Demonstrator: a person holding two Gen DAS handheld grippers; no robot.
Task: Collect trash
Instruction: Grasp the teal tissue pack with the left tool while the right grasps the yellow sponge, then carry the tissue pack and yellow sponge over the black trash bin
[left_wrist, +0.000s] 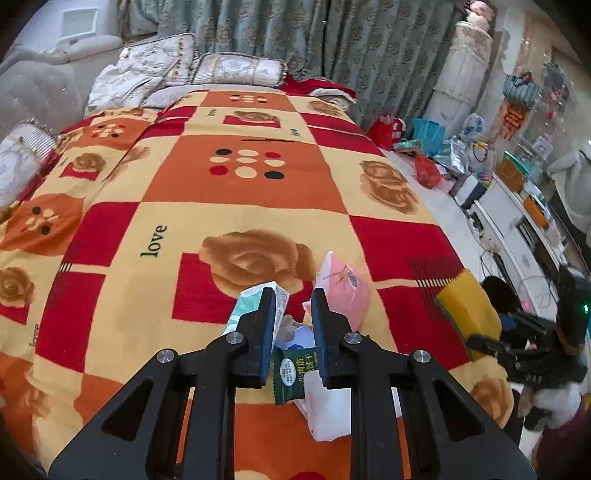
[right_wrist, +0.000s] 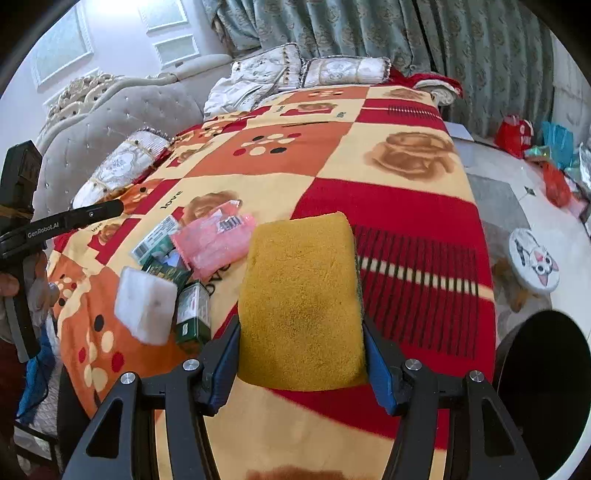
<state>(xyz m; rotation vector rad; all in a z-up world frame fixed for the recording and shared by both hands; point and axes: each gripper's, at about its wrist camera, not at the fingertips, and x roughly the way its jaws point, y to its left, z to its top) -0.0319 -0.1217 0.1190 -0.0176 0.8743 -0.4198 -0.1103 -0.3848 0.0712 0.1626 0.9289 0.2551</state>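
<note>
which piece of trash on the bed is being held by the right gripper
The yellow sponge with a green scrub edge, clamped in the right gripper. The pink packet and white foam block lie loose.

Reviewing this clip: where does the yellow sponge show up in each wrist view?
Left wrist: yellow sponge at the right edge of the blanket, in front of the right gripper.
Right wrist: sponge fills the centre, clamped between the fingers.
Shared landmark: the pink packet on the blanket.
</note>
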